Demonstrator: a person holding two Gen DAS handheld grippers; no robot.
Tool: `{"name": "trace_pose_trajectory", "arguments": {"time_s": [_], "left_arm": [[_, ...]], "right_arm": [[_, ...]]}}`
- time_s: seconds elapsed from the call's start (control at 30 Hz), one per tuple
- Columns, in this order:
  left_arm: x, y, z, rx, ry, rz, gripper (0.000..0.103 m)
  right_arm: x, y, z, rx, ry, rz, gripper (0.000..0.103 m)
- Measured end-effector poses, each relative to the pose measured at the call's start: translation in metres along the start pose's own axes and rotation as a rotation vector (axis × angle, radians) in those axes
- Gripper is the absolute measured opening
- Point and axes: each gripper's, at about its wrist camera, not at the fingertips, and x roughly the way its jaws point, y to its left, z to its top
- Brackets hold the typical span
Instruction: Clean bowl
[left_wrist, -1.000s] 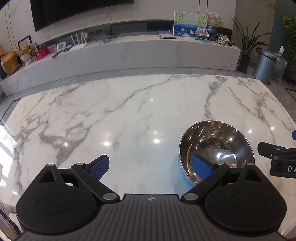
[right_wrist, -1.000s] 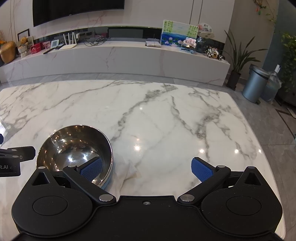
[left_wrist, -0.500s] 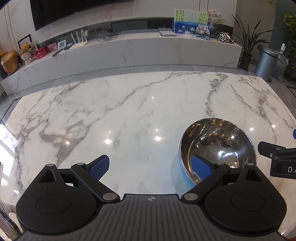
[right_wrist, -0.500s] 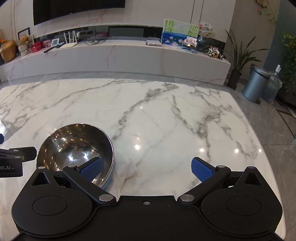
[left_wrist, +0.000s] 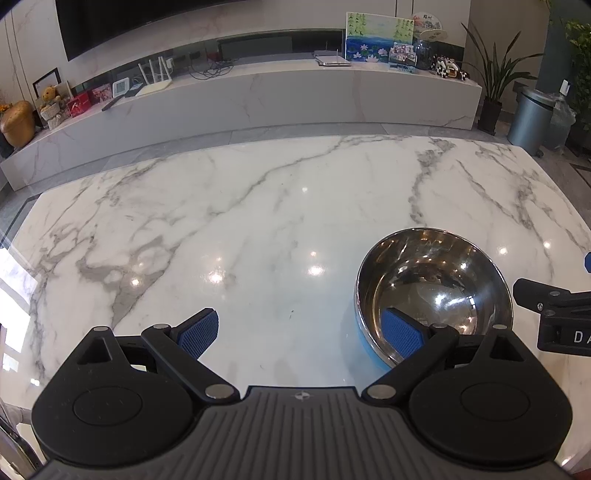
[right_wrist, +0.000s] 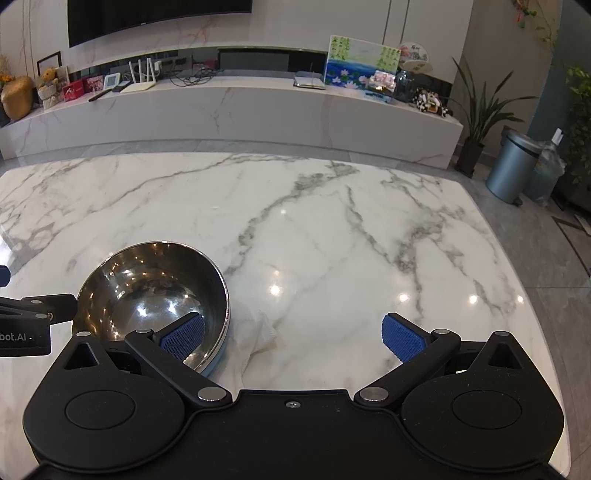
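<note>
A shiny steel bowl (left_wrist: 436, 284) with a blue outer base sits upright on the white marble table (left_wrist: 258, 221). My left gripper (left_wrist: 301, 334) is open and empty, its right finger above the bowl's near rim. In the right wrist view the bowl (right_wrist: 147, 291) lies at the lower left. My right gripper (right_wrist: 293, 336) is open and empty, its left finger over the bowl's near rim. A white cloth (right_wrist: 258, 332) lies crumpled on the table against the bowl's right side, between the right gripper's fingers.
The table's right edge (right_wrist: 517, 280) drops to a grey tiled floor. Beyond the far edge stand a long marble console (left_wrist: 258, 99) with small items, a grey bin (left_wrist: 528, 118) and potted plants.
Both grippers have drawn back and risen slightly; the bowl and cloth sit a little lower in both views. More of the white cloth shows beside the bowl. Jaws stay open.
</note>
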Motion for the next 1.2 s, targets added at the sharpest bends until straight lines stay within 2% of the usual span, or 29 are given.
{"name": "trace_pose_trajectory", "arguments": {"time_s": [1.2], "left_arm": [[0.024,-0.007,-0.002,0.008,0.052,-0.011,0.095]], "right_arm": [[0.019,0.002,-0.004,-0.021,0.041,0.009,0.102]]}}
